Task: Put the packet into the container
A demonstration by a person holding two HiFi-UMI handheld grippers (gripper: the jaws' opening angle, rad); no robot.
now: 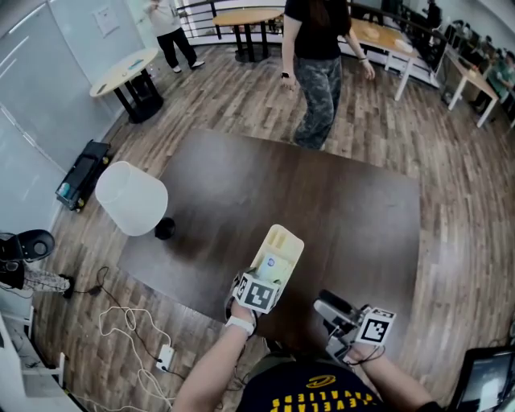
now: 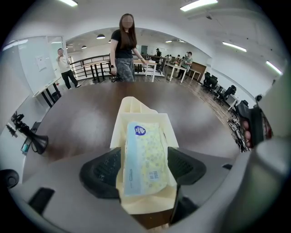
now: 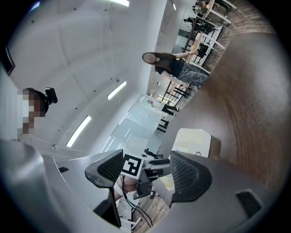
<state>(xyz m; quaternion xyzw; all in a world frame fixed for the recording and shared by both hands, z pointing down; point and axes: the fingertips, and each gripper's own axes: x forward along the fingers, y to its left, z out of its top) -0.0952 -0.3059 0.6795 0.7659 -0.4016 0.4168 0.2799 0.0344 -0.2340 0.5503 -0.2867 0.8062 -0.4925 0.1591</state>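
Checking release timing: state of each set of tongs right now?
Left gripper: tongs open, packet between them, lying in the container.
Right gripper: tongs open, holding nothing.

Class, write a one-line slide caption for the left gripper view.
Packet lies in the container, between the parted jaws of the left gripper.

Bright, even ceiling strip lights (image 2: 196, 5); soft shadows; strong fisheye distortion, dark vignetted corners.
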